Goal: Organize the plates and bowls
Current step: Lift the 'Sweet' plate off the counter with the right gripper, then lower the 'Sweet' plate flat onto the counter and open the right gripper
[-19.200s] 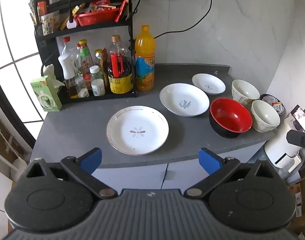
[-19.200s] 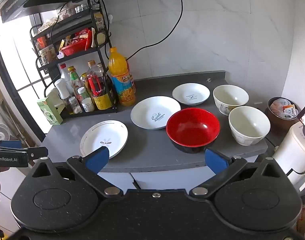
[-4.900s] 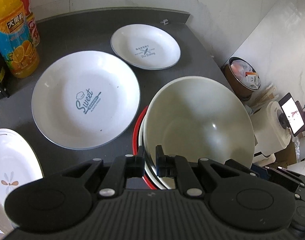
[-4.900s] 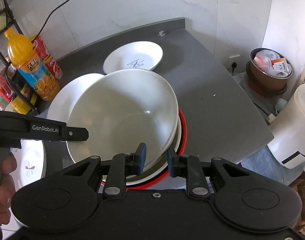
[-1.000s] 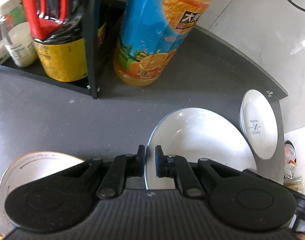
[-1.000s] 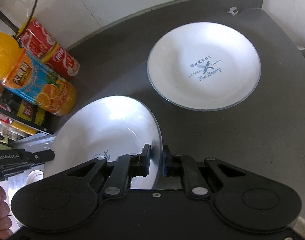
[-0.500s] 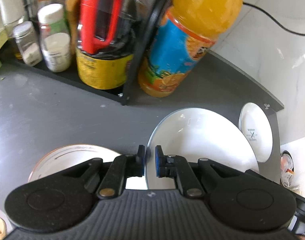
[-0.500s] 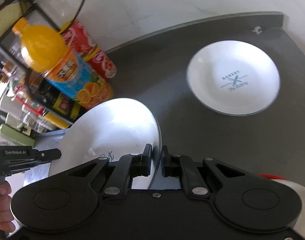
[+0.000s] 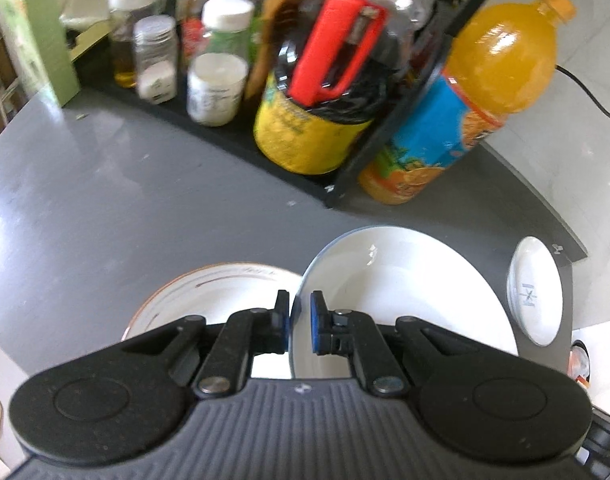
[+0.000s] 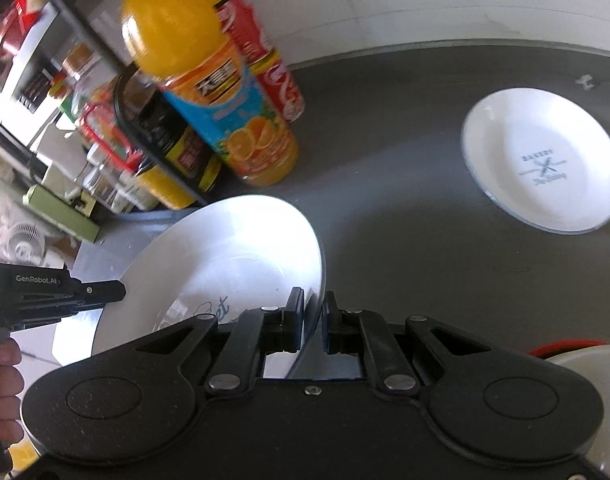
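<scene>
While the large white plate [image 9: 405, 292] is gripped from opposite edges, it is held tilted above the grey countertop [image 9: 125, 184]. The left gripper [image 9: 301, 326] is closed on the plate's near rim, its blue pads pressed to either face; the right gripper [image 10: 313, 324] is likewise clamped on the opposite rim. Below and to the left of the raised plate, a gold-rimmed plate [image 9: 209, 296] is seen flat on the counter, partly hidden by the gripper. A smaller printed plate [image 10: 545, 160] lies well apart, near the counter's far corner. An orange juice bottle [image 10: 209, 80] stands beside a black rack of condiment bottles [image 9: 313, 92]. At the lower right of the right wrist view, part of a white bowl [image 10: 597, 364] with a red rim beneath it is visible.
</scene>
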